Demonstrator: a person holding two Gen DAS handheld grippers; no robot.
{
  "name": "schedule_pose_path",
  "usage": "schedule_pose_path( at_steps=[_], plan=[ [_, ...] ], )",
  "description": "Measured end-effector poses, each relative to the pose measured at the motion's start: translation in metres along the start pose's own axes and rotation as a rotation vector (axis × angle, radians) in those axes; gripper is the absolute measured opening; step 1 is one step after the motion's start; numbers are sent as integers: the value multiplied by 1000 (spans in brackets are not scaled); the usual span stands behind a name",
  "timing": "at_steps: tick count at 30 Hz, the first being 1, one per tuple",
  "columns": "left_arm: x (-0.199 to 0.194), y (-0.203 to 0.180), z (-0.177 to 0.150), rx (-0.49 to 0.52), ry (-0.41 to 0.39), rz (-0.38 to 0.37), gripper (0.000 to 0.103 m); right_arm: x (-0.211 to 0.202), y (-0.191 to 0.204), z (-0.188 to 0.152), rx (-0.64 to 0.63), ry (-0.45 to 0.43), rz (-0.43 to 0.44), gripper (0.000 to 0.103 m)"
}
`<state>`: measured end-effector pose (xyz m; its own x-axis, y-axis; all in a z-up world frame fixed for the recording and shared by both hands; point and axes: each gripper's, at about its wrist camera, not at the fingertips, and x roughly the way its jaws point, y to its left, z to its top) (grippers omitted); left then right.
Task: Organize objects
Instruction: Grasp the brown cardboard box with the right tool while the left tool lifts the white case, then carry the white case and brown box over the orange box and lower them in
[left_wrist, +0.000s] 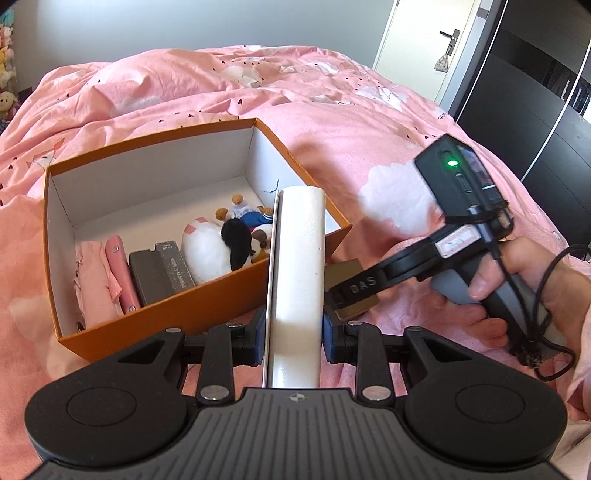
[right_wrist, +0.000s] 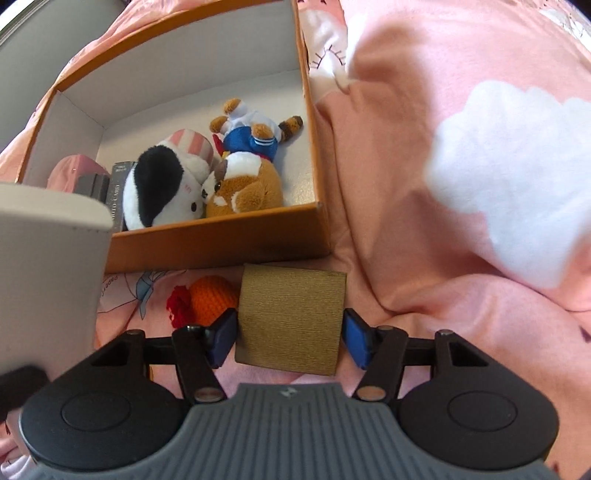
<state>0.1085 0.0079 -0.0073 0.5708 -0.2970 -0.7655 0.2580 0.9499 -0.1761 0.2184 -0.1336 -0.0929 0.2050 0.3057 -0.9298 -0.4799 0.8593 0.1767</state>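
Observation:
My left gripper (left_wrist: 294, 334) is shut on a white book-like case (left_wrist: 297, 280), held upright just before the near wall of the orange box (left_wrist: 207, 302); the case also shows in the right wrist view (right_wrist: 48, 280). The box (right_wrist: 221, 240) holds plush toys (right_wrist: 243, 184), dark card boxes (left_wrist: 159, 273) and pink items (left_wrist: 110, 277). My right gripper (right_wrist: 290, 334) straddles a gold-brown box (right_wrist: 291, 317) lying on the bed; its blue pads (right_wrist: 221, 338) stand close to the sides with a small gap on the right. The right gripper (left_wrist: 341, 301) shows in the left wrist view beside the case.
A pink duvet (left_wrist: 332, 110) covers the bed. An orange and red crocheted toy (right_wrist: 207, 302) lies on the bed between the orange box and the gold-brown box. A dark wardrobe (left_wrist: 535, 92) and a white door (left_wrist: 424, 37) stand at the right.

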Motion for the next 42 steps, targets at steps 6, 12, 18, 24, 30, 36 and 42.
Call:
schedule_pose_path(
  at_steps=[6,12,18,24,30,36,42],
  plan=[
    [-10,-1,12,60,-22,34,33,-47,9,-5,-98,-66,-6,63],
    [-19,-3,28,135,-54,92,33,-105,23,0,-200,-158,31,63],
    [-18,1,48,261,-62,162,33,-135,40,23,-224,-244,107,63],
    [8,24,74,411,-19,275,33,-121,57,67,-255,-275,93,63],
    [57,48,85,645,109,380,33,-85,67,112,-239,-232,99,63],
    [95,62,79,947,175,399,33,-46,73,144,-259,-175,116,63],
    [129,75,68,1136,232,412,33,-10,67,167,-255,-116,109,63]
  ],
)
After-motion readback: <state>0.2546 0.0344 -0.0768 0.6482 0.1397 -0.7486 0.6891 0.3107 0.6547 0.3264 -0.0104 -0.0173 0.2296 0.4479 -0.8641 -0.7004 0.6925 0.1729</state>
